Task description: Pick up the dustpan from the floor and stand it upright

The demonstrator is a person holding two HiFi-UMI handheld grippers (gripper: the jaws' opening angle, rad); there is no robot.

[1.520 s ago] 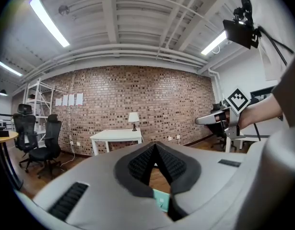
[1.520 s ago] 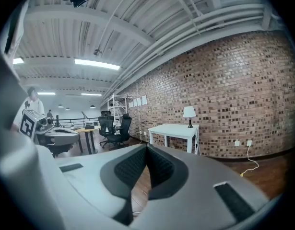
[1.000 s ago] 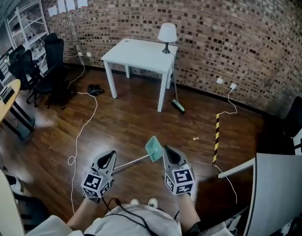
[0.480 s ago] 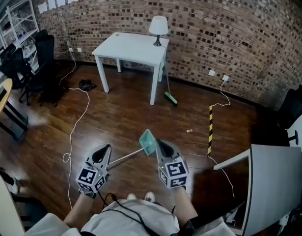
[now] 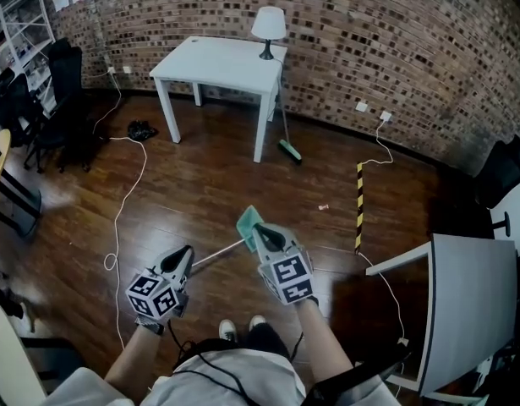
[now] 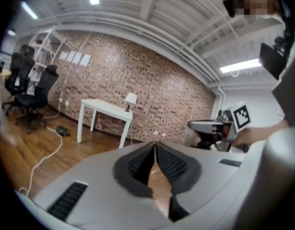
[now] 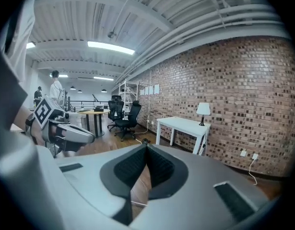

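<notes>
Both claws are dropping toward the dustpan (image 5: 249, 222) compared with a second ago. The head camera is tipping forward with them, so the white desk (image 5: 217, 57) and its lamp (image 5: 268, 24) are sliding toward the top of the head view.

Right claw (image 5: 261, 232): earlier it was hovering to the right of the green pan. Now I am seeing its tip overlapping the pan's near edge, though from above I cannot tell whether it is touching.

Left claw (image 5: 185, 252): it is now sitting just beside the near end of the pale handle (image 5: 217, 255), which is running left and toward me from the pan.

The dustpan itself is lying flat on the floor (image 5: 200, 176), unmoved, between the two claws. It is well short of the desk, where a broom (image 5: 290, 150) is leaning.

Reading: I am judging this as the approach step. Nothing is gripped, so the lift and the standing-up are both ahead.

Views compared: only the head view is showing the dustpan. The two gripper views are looking almost level across the room, over it, to the desk and the brick wall. They alone are settling the jaws. The right claw's pads are pressed together on nothing. The left claw's have just been easing a touch apart, with the tips all but meeting and nothing between them. Each gripper view is also catching the other claw at its edge.
</notes>
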